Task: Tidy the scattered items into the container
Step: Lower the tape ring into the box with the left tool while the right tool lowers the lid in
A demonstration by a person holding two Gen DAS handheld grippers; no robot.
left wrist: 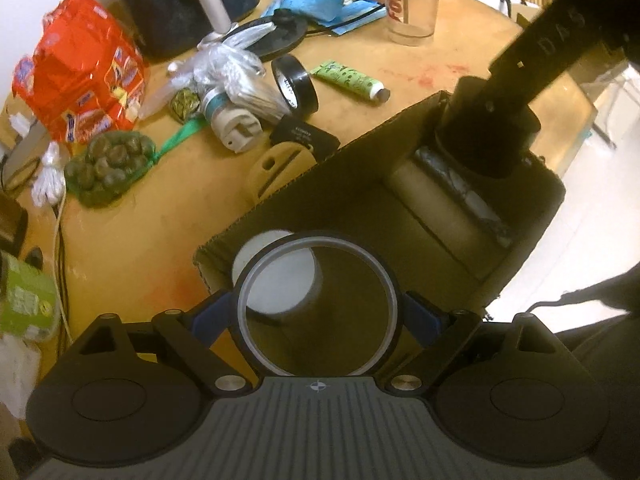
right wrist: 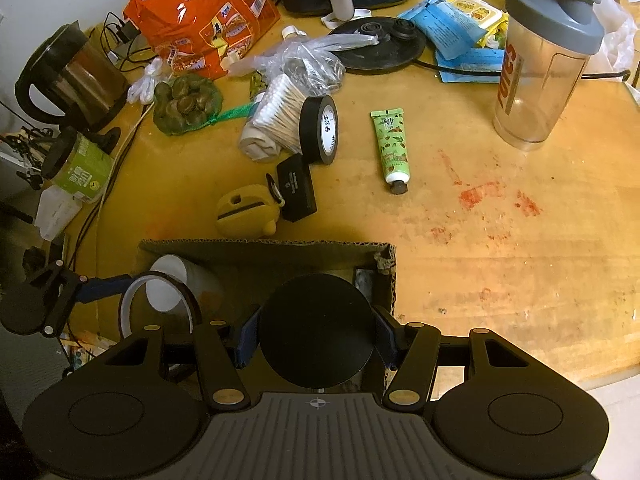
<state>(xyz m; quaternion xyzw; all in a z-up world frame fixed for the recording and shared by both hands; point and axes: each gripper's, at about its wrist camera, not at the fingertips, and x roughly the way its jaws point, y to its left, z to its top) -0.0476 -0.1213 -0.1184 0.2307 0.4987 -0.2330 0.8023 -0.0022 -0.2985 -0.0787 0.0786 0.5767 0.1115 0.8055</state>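
Over the near end of the cardboard box (left wrist: 360, 148), my left gripper (left wrist: 318, 308) is shut on an amber tape ring (left wrist: 316, 243), its blue pads pressing both sides. A white cup (left wrist: 276, 280) stands in the box below it, beside a paper roll (left wrist: 432, 208). My right gripper (right wrist: 318, 336) is shut on a black cylinder (right wrist: 318, 320) above the box's (right wrist: 260, 248) other end. Still on the table lie a black tape roll (right wrist: 320, 128), a green tube (right wrist: 390, 144), a yellow case (right wrist: 244, 216), a small black box (right wrist: 296, 188) and a bag of cotton swabs (right wrist: 280, 116).
At the back are an orange snack bag (right wrist: 200, 12), a net of nuts (right wrist: 184, 104), a kettle base (right wrist: 380, 44), blue packets (right wrist: 448, 28) and a clear shaker cup (right wrist: 540, 60). A kettle (right wrist: 68, 76) and a green jar (right wrist: 80, 168) stand at the left edge. Bare wood lies right of the box.
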